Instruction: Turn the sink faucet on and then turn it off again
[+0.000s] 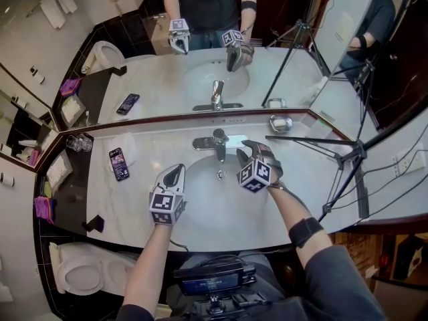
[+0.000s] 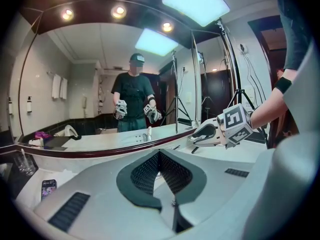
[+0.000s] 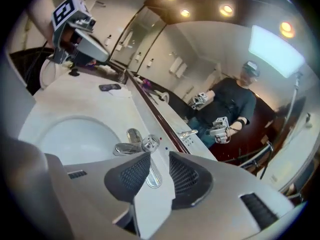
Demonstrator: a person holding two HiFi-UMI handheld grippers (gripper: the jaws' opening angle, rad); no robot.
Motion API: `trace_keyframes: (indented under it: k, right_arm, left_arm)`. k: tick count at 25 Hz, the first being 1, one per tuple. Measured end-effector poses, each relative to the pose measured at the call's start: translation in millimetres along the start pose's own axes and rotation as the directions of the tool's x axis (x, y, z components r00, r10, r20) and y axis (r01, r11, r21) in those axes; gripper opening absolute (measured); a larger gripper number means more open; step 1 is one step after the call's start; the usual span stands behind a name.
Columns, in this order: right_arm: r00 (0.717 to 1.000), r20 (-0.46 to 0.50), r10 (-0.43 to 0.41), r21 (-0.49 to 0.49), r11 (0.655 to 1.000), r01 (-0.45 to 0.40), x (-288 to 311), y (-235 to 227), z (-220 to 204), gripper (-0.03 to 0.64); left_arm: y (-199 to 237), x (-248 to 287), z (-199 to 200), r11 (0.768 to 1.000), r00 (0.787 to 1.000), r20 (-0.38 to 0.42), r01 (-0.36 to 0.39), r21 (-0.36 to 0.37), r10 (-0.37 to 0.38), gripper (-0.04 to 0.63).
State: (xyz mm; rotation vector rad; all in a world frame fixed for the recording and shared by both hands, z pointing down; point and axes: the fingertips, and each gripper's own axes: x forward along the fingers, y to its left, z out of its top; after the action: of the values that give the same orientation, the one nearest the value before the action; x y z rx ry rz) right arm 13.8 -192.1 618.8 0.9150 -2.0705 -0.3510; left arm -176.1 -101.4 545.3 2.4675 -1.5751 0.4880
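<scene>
At frame centre, right gripper (image 1: 245,154) is held beside faucet (image 1: 218,142), jaws spread, nothing between; left gripper (image 1: 175,174) jaws pressed together. Approach step judged; faucet to be grasped next.

A dark phone (image 1: 118,164) is being carried by the pale marble worktop (image 1: 134,209), left of its sunken basin (image 1: 221,202). A chrome faucet (image 1: 219,144) and a metal dish (image 1: 281,122) are being borne along its back edge.
</scene>
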Motion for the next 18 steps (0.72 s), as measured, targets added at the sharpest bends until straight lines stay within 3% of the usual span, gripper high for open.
trace_keyframes:
  k: [5, 10, 15, 18]
  right_arm:
    - [0.998, -0.034, 0.044, -0.283, 0.958, -0.052, 34.7, 6.0, 20.4, 0.172]
    - [0.995, -0.078, 0.070, -0.498, 0.861, -0.099, 66.7, 19.1, 15.1, 0.172]
    - [0.991, -0.102, 0.088, -0.588, 0.798, -0.131, 80.7, 29.9, 14.3, 0.172]
    - [0.987, -0.127, 0.095, -0.610, 0.778, -0.153, 84.4, 35.1, 6.7, 0.171]
  left_arm:
    - [5.8, 1.5, -0.4, 1.000, 1.000, -0.005, -0.010, -0.005, 0.010, 0.000]
    - [8.4, 1.3, -1.6, 1.000, 1.000, -0.005, -0.012, -0.009, 0.012, 0.000]
    - [19.1, -2.1, -5.2, 0.999, 0.999, -0.008, -0.042, -0.010, 0.042, 0.000]
    - [21.3, -2.4, -6.4, 0.999, 0.999, -0.008, -0.042, -0.014, 0.042, 0.000]
